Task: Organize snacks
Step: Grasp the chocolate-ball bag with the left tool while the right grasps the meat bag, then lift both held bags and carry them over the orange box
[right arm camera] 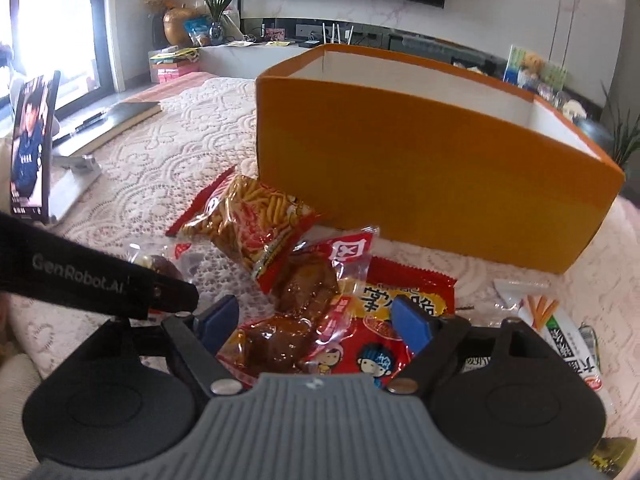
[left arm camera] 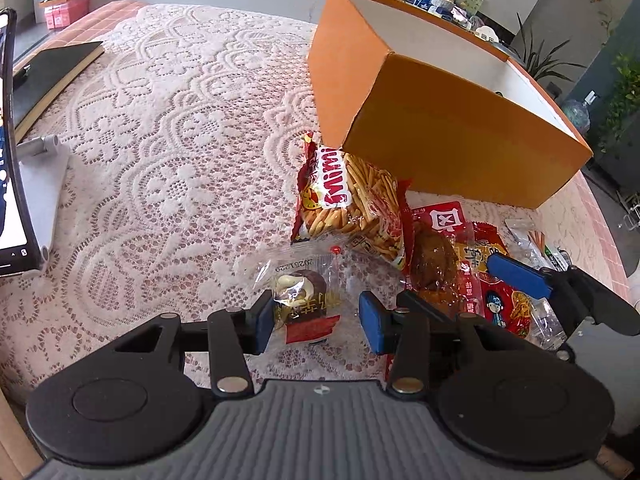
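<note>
My left gripper (left arm camera: 318, 322) points down at a clear packet holding a chocolate pastry (left arm camera: 304, 308) on the lace tablecloth, and its blue pads are shut on the packet's sides. My right gripper (right arm camera: 318, 320) stands open over a braised meat packet (right arm camera: 272, 340) and a red cartoon snack bag (right arm camera: 380, 344), touching neither. One of its fingers (left arm camera: 516, 276) shows at the right of the left wrist view. A bag of fry sticks (left arm camera: 352, 204) leans against the open orange box (left arm camera: 440, 136), with another meat packet (left arm camera: 432, 260) beside it.
A white and green stick packet (right arm camera: 560, 328) lies right of the snack pile. At the table's left stand a phone on a stand (left arm camera: 12, 160) and a black notebook (left arm camera: 52, 68). The left gripper's black finger (right arm camera: 100, 284) crosses the right wrist view.
</note>
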Demonstrator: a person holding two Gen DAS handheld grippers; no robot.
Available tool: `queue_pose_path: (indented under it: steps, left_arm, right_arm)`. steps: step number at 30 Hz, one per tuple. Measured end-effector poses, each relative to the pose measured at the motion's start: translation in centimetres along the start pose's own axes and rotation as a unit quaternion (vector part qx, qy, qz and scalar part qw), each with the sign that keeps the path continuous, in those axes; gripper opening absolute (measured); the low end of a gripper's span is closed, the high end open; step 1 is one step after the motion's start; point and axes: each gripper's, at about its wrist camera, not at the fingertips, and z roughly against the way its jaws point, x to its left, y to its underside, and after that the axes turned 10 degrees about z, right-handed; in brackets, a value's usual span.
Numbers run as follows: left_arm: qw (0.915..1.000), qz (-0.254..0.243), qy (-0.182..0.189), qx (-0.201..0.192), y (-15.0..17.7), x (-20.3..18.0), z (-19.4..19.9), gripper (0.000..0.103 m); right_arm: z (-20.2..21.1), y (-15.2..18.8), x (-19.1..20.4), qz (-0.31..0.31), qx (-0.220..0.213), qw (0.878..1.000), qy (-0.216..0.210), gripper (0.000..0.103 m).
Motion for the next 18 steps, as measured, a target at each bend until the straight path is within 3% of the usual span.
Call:
queue_pose_path:
  steps: [7, 8, 10, 12, 18]
  left_arm:
    - [1.0, -0.006, -0.002, -0.003, 0.1, -0.1, -0.1, 0.051]
    - [1.0, -0.008, -0.002, -0.004, 0.2, -0.1, -0.1, 0.051]
    - [0.9999, -0.012, -0.004, -0.006, 0.3, -0.3, -0.1, 0.051]
    - [0.9998, -0.017, -0.004, -0.007, 0.5, -0.4, -0.1, 0.051]
    - [0.9996, -0.027, 0.008, -0.004, 0.9, -0.9, -0.1, 0.051]
  right_arm:
    - [0.0, 0.2, 0.6, 0.032, -0.008, 0.999, 0.032, 0.055]
    - [0.2, 0.2, 0.5, 0.029, -0.011, 0.999, 0.036, 0.038]
    - [0.6, -0.1, 0.1, 0.017, -0.012, 0.999, 0.024, 0.028]
    - [1.0, -0.3, -0.3, 0.003, -0.013, 1.0, 0.024, 0.003]
    - [2.8, -0.6, -2.3, -0.082, -0.032, 0.994, -0.056, 0.001]
